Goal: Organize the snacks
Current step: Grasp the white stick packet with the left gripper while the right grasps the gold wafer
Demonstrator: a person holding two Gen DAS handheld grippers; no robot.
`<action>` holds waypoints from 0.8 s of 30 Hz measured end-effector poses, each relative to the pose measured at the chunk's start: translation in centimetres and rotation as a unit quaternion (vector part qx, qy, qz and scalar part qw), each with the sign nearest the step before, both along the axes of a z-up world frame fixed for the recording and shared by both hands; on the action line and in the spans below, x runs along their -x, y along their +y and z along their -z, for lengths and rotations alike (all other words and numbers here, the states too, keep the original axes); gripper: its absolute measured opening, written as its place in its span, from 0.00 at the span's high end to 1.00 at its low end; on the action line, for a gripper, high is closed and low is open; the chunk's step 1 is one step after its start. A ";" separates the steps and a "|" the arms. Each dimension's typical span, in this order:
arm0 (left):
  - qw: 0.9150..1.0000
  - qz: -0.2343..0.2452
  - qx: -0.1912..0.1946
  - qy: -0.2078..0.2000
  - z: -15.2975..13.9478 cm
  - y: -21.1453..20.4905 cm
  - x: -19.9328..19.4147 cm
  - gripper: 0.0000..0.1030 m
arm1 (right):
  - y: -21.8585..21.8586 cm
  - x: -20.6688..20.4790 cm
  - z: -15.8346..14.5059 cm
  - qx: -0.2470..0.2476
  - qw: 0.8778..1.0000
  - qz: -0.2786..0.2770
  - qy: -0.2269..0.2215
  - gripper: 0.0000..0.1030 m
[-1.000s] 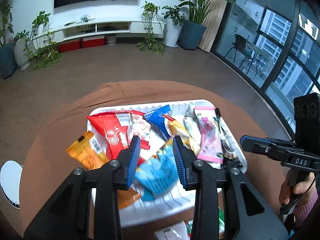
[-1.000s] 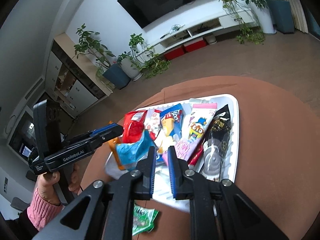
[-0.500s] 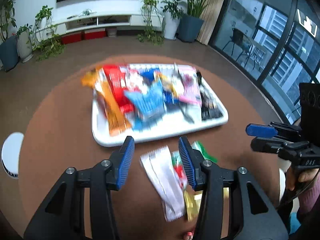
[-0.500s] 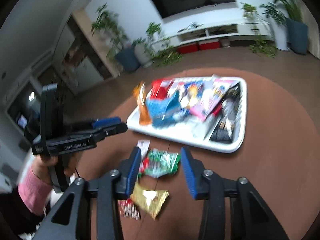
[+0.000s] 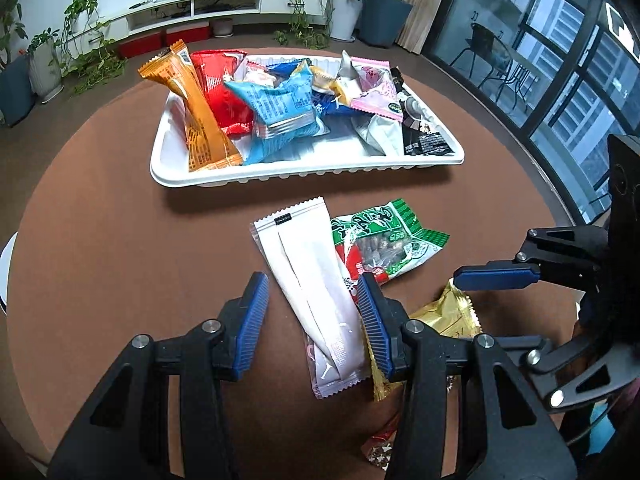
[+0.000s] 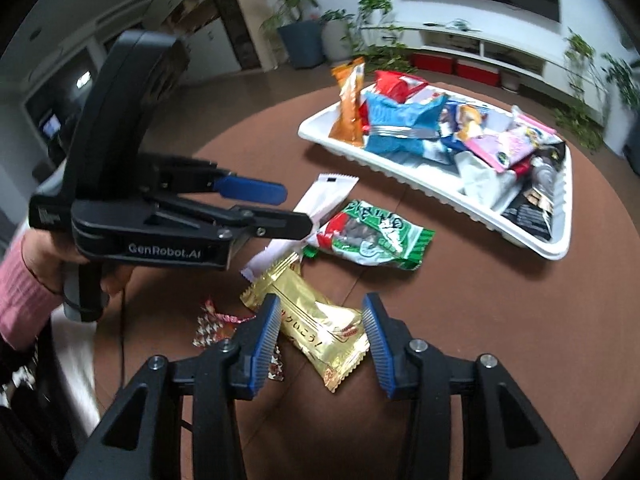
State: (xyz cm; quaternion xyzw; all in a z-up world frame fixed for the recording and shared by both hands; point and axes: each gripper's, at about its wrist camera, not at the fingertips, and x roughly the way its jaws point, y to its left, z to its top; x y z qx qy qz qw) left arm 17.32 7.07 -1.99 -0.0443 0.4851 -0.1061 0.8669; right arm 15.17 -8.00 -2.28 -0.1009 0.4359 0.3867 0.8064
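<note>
Both of my grippers hang over the loose snacks with jaws apart and nothing clamped: my left gripper [image 5: 310,322] straddles the lower part of the long white packet [image 5: 310,280], and my right gripper [image 6: 320,338] frames the gold packet [image 6: 316,328]. Neither pair of pads looks to be pressing on a wrapper yet. For the white packet, I judge the best grip is across its narrow width near the middle, so it lifts level and does not droop from one end. It overlaps the green packet [image 5: 384,240] beside it, so I should come down squarely and lift straight up to avoid dragging that one along. The gold packet lies at a slant between my right fingers; turning the wrist so the pads meet its long edges flat would keep the slick foil from slipping. A small red-and-white sweet [image 6: 210,326] lies just beside it, and I would keep the left pad off it. Farther out, the white tray [image 5: 304,170] already holds a crowded heap, fullest on its left side, with bare floor toward the near middle, which looks the sensible spot to set these down.
</note>
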 end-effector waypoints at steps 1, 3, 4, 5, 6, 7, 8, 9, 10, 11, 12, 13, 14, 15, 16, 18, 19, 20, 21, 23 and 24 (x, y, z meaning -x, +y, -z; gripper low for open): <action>1.000 -0.001 -0.002 0.001 0.0 0.0 -0.2 0.57 | 0.3 -0.1 0.2 0.006 1.000 -0.006 0.002 0.55; 1.000 -0.002 -0.002 0.003 0.3 0.1 -0.4 0.57 | 0.4 -0.2 0.6 0.010 1.000 -0.014 0.007 0.55; 1.000 -0.002 -0.001 0.005 0.3 0.2 -0.5 0.57 | 0.6 -0.2 0.8 0.016 1.000 -0.021 0.009 0.55; 1.000 -0.001 -0.003 0.006 0.4 0.2 -0.5 0.57 | 0.6 0.0 1.0 0.022 0.999 -0.025 0.009 0.54; 1.000 -0.001 -0.006 0.008 0.6 0.2 -0.5 0.57 | 0.7 0.1 1.1 0.028 0.999 -0.028 0.009 0.53; 1.000 -0.002 -0.007 0.008 0.6 0.3 -0.5 0.57 | 0.6 0.3 1.2 0.033 0.999 -0.031 0.010 0.53; 1.000 -0.002 -0.006 0.009 0.8 0.3 -0.5 0.57 | 0.5 0.5 1.3 0.034 0.999 -0.033 0.012 0.53; 1.000 -0.003 -0.005 0.011 0.9 0.4 -0.5 0.57 | 0.4 0.7 1.3 0.037 0.999 -0.035 0.014 0.53; 1.000 -0.004 -0.006 0.012 1.0 0.4 -0.5 0.57 | 0.3 0.9 1.3 0.043 0.998 -0.035 0.012 0.53; 1.000 -0.004 -0.007 0.011 1.1 0.5 -0.5 0.57 | 0.2 1.0 1.3 0.045 0.998 -0.035 0.010 0.53; 1.000 -0.003 -0.011 0.010 1.2 0.4 -0.4 0.57 | 0.1 1.2 1.2 0.045 0.998 -0.035 0.009 0.53; 1.000 -0.001 -0.014 0.009 1.2 0.3 -0.4 0.57 | 0.0 1.3 1.0 0.042 0.999 -0.034 0.005 0.53; 1.000 0.000 -0.018 0.008 1.2 0.2 -0.3 0.57 | -0.1 1.3 0.9 0.040 0.999 -0.032 0.001 0.53; 1.000 0.000 -0.020 0.008 1.2 0.1 -0.3 0.57 | 0.0 1.3 0.8 0.042 0.999 -0.034 -0.002 0.53; 1.000 0.001 -0.021 0.008 1.2 0.1 -0.3 0.57 | 0.2 1.2 0.8 0.045 0.998 -0.037 -0.006 0.52; 1.000 0.000 -0.020 0.009 1.2 0.0 -0.4 0.57 | 0.4 0.9 0.7 0.050 0.998 -0.038 -0.012 0.50; 1.000 0.001 -0.020 0.008 1.2 0.0 -0.4 0.57 | 0.7 0.7 0.8 0.052 0.998 -0.042 -0.011 0.50; 1.000 0.002 -0.022 0.008 1.2 0.0 -0.4 0.57 | 1.2 0.2 1.0 0.055 0.997 -0.046 -0.011 0.49; 1.000 0.002 -0.022 0.008 1.2 0.0 -0.4 0.57 | 1.4 0.1 1.1 0.059 0.997 -0.050 -0.012 0.49; 1.000 0.003 -0.022 0.008 1.3 0.0 -0.5 0.57 | 2.0 -0.2 1.2 0.066 0.996 -0.056 -0.015 0.48; 1.000 0.003 -0.022 0.008 1.3 0.0 -0.5 0.57 | 2.1 -0.3 1.2 0.067 0.996 -0.059 -0.015 0.48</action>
